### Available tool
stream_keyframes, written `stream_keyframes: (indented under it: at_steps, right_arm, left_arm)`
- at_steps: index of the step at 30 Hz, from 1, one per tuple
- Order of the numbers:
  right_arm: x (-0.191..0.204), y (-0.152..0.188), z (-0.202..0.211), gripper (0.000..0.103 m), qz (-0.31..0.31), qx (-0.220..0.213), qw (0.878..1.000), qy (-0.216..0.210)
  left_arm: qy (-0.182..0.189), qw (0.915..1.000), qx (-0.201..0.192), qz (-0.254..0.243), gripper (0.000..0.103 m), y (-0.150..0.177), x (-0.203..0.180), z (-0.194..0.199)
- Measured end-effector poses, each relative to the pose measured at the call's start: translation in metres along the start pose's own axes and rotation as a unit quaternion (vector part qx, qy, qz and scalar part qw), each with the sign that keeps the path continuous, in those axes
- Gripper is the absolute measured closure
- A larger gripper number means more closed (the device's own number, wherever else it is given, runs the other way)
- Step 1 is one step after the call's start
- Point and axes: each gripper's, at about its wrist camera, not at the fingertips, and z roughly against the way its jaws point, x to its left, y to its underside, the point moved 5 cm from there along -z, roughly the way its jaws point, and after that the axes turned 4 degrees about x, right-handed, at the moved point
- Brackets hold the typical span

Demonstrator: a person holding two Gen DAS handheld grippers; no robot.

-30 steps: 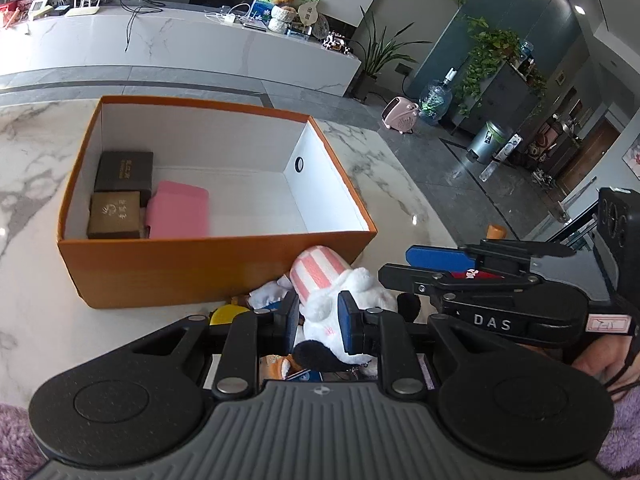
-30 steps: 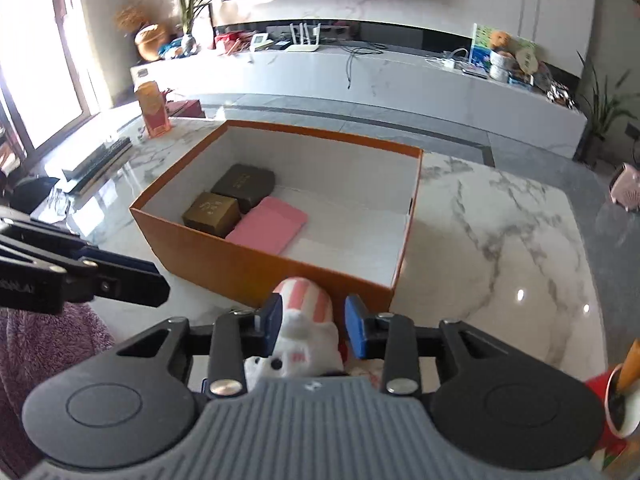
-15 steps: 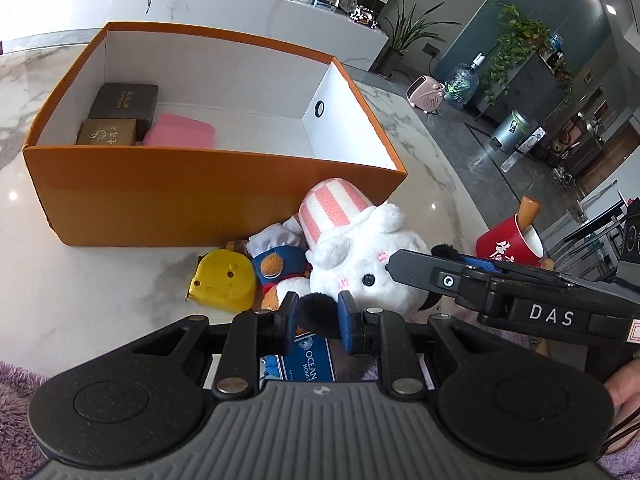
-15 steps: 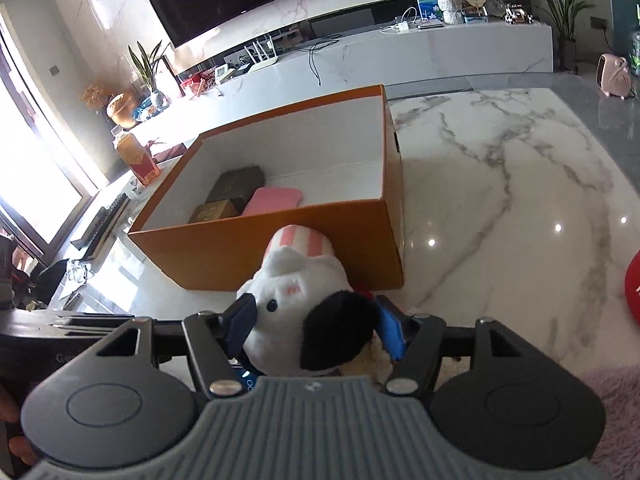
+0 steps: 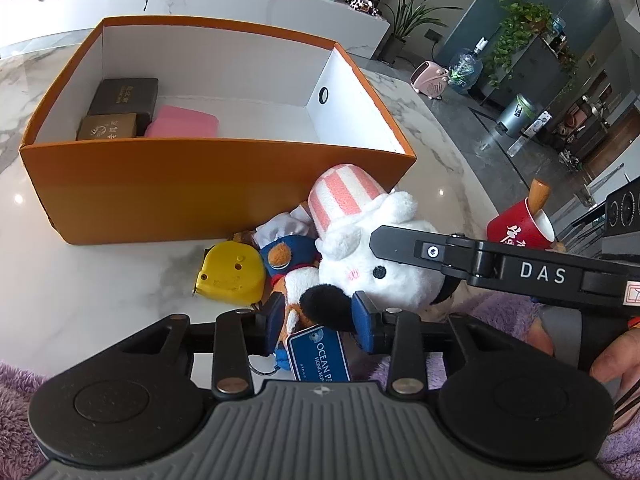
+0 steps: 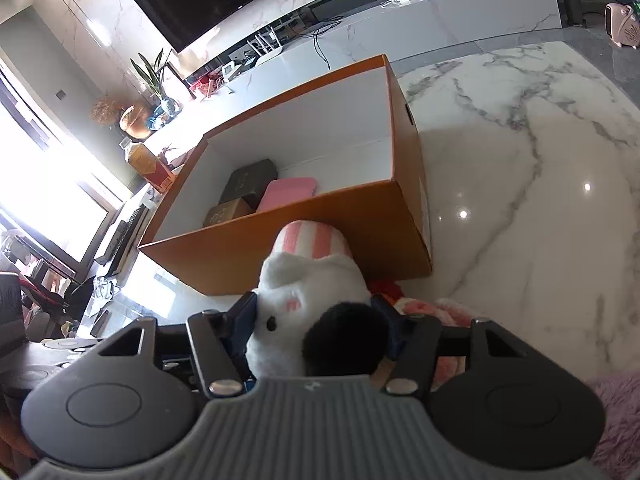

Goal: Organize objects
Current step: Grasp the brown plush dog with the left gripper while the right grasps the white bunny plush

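Plush point(image 5: 376, 256) against box point(image 5: 200, 184) wall

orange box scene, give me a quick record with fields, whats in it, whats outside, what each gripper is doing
box: orange box, open top, on marble table
inside: two brown boxes, pink case
outside, in front: white plush, small plush, yellow tape measure, red cup
left gripper: opening around the white plush's black ear
right gripper: closing around white plush
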Motion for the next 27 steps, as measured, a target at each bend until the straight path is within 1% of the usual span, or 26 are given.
stream_keyframes:
  at_steps: [4,6,8,12,15,19,27]
  right_arm:
    - [0.004,0.001,0.011,0.044,0.011,-0.012,1.000,0.016]
    - [0.002,-0.002,0.023,0.044,0.016,-0.024,0.999,0.027]
    - [-0.001,-0.005,0.034,0.044,0.020,-0.037,0.998,0.038]
    - [-0.010,-0.009,0.038,0.044,0.018,-0.045,0.997,0.056]
    - [-0.014,-0.007,0.036,0.043,0.012,-0.045,0.998,0.046]
    - [-0.011,-0.003,0.036,0.042,0.033,-0.046,0.997,0.054]
    - [-0.014,-0.003,0.034,0.041,0.033,-0.042,0.997,0.048]
  left_arm:
    - [0.002,1.0000,0.002,-0.005,0.044,-0.001,-0.001,-0.002]
    - [0.005,0.9999,0.002,-0.012,0.040,-0.002,-0.004,-0.003]
    - [0.001,0.9998,0.006,-0.019,0.040,-0.004,-0.007,-0.006]
    - [-0.011,0.9994,0.016,-0.029,0.040,-0.007,-0.012,-0.019]
    - [-0.025,0.9989,0.027,-0.030,0.040,-0.008,-0.012,-0.031]
    - [-0.038,0.9982,0.043,-0.019,0.040,-0.008,-0.006,-0.042]
    - [-0.041,0.9970,0.063,-0.019,0.040,-0.004,-0.004,-0.056]
